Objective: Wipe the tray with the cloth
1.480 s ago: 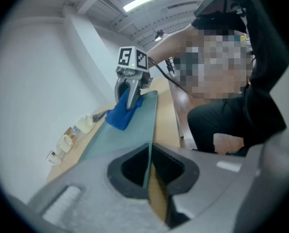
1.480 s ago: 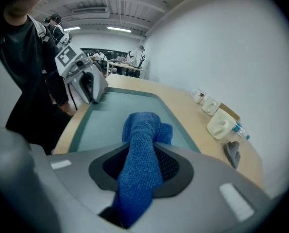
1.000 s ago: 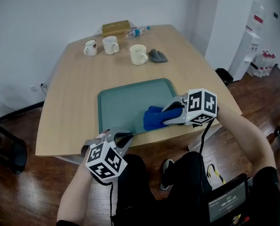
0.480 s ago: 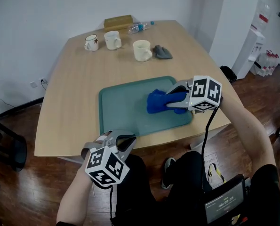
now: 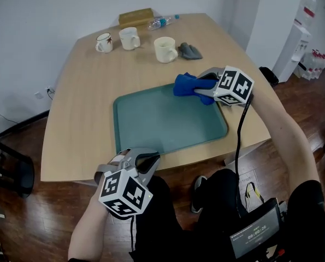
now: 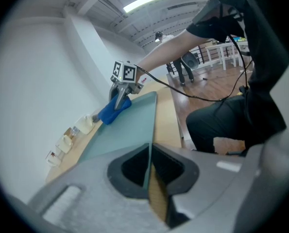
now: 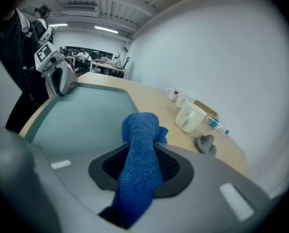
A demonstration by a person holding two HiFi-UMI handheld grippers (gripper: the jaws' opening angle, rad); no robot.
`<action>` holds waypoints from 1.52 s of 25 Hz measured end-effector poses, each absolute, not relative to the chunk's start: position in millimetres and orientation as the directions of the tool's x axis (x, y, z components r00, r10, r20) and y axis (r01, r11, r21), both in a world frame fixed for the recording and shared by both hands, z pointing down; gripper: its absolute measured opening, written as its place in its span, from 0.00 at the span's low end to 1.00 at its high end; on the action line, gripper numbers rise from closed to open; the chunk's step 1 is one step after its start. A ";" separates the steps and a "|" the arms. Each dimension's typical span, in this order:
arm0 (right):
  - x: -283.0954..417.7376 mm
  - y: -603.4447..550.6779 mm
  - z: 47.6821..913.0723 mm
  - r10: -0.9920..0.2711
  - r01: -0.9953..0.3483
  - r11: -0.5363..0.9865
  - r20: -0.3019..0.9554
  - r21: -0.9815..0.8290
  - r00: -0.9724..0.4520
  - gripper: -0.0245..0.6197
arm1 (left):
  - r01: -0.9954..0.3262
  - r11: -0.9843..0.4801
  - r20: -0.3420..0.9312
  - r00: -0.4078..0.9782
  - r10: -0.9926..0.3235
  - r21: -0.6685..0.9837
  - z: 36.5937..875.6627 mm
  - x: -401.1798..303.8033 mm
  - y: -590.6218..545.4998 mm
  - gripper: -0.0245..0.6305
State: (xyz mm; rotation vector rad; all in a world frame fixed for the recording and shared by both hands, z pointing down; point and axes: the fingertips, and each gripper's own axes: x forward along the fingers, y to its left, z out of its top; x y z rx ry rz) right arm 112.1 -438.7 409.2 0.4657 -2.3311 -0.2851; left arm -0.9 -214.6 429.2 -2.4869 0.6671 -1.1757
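The teal tray [image 5: 151, 119] lies on the wooden table in the head view. At the tray's far right corner my right gripper [image 5: 199, 86] is shut on a blue cloth [image 5: 185, 84], which bunches out past the fingertips. In the right gripper view the cloth [image 7: 140, 149] fills the gap between the jaws, above the tray [image 7: 86, 110]. My left gripper [image 5: 141, 160] sits at the tray's near left edge, shut on its rim. The thin rim [image 6: 148, 159] runs between the closed jaws in the left gripper view, where the cloth [image 6: 112, 111] shows far off.
Three mugs [image 5: 104, 42] [image 5: 129, 37] [image 5: 164, 49] stand at the table's far end, with a grey rag [image 5: 189, 51], a water bottle [image 5: 162, 22] and a wooden box [image 5: 135, 16]. The table's near edge runs just behind my left gripper.
My right gripper has carried the blue cloth along the tray's right side, from the near right part to the far right corner. The left gripper has kept still on the rim.
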 end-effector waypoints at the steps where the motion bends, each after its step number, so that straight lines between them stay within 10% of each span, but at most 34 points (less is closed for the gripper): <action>1: 112.3 -429.8 410.5 -0.385 -0.226 0.920 0.634 0.319 -0.671 0.21 | -0.279 -0.844 0.642 0.553 -0.531 -0.458 429.8 -0.8 -214.9 0.07; 19: 126.6 -272.6 397.3 -0.195 -0.101 0.979 0.658 0.179 -0.727 0.21 | -0.289 -0.856 0.665 0.541 -0.516 -0.429 435.0 0.0 -216.3 0.07; 29: 228.9 -338.9 324.9 -0.759 -0.830 0.554 0.369 -0.066 -0.536 0.22 | -0.678 -0.621 0.232 0.580 -0.781 -0.393 330.3 -29.2 -211.2 0.13; 38: 281.9 -367.8 405.9 -0.805 -0.945 0.318 0.506 -0.073 -0.310 0.39 | -0.895 -0.419 0.114 0.405 -0.907 -0.155 311.8 -98.8 -210.4 0.13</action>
